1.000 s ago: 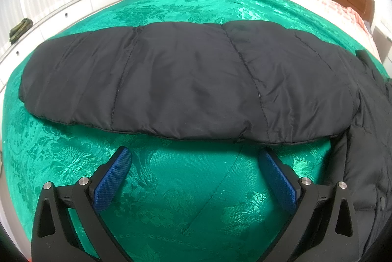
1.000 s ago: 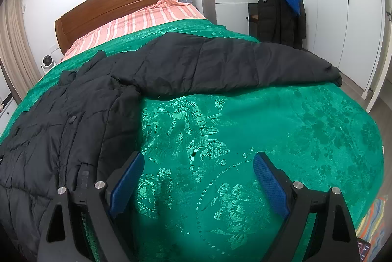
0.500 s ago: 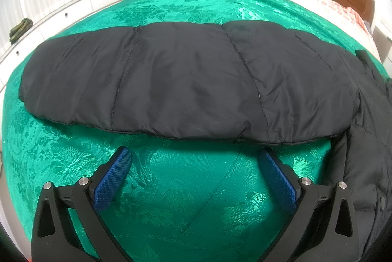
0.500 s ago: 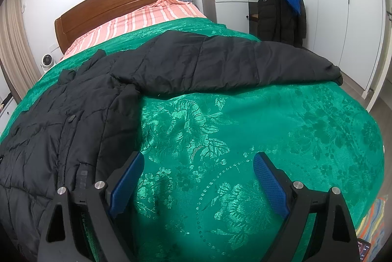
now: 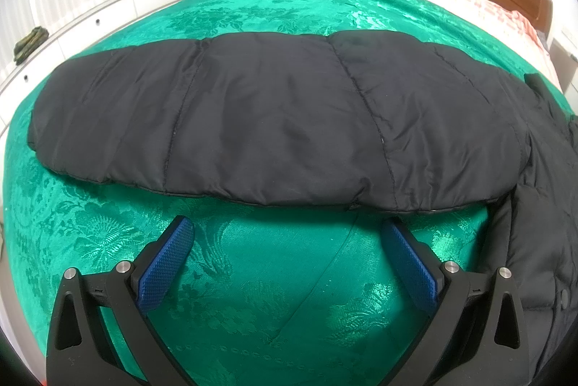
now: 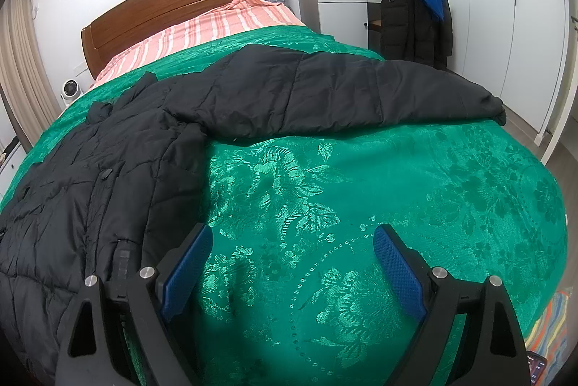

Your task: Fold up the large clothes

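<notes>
Both claws, left (image 5: 287, 254) and right (image 6: 292, 256), gape wide, empty; black padded jacket (image 6: 108, 176) looks soft, slick, bulky: pinch sleeve (image 5: 274, 118) hem edge.

black gripper (image 5: 287, 227) frames, blue textured pads (image 6: 395, 272), silver screws

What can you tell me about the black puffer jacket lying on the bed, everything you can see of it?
The black puffer jacket lies spread flat on the green bedspread, front up. It looks like matte quilted fabric with stitched panels and dark round snaps down the front. One sleeve stretches straight out sideways in the left wrist view; the other sleeve reaches toward the bed's far edge, cuff near the drop. Neither the left gripper nor the right gripper, both open, touches it.
</notes>
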Motion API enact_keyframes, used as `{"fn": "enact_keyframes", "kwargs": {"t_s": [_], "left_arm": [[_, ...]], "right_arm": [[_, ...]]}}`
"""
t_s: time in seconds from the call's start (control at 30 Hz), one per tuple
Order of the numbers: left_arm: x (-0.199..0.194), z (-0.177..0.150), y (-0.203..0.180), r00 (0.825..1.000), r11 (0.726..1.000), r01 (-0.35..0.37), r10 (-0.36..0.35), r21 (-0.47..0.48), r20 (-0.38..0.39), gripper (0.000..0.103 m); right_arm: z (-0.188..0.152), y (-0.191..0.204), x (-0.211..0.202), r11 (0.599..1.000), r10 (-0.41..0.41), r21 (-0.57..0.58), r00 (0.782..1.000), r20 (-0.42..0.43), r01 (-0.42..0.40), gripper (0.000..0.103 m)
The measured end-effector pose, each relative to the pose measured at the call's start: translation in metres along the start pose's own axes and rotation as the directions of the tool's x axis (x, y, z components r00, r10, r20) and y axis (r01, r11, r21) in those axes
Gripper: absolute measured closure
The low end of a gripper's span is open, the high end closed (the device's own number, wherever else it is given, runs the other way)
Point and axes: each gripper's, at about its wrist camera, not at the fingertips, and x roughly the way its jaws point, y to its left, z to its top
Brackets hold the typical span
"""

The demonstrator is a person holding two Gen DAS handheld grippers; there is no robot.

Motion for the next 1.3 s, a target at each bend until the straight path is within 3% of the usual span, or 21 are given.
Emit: {"fn": "enact_keyframes", "kwargs": {"t_s": [1.3], "left_arm": [[-0.0005, -0.0002, 0.0005, 1.0, 1.0, 0.0, 0.0, 0.0, 0.0, 0.0]], "right_arm": [[0.0005, -0.0005, 0.0025, 1.0, 0.002, 0.0, 1.0, -0.012, -0.002, 0.013]]}}
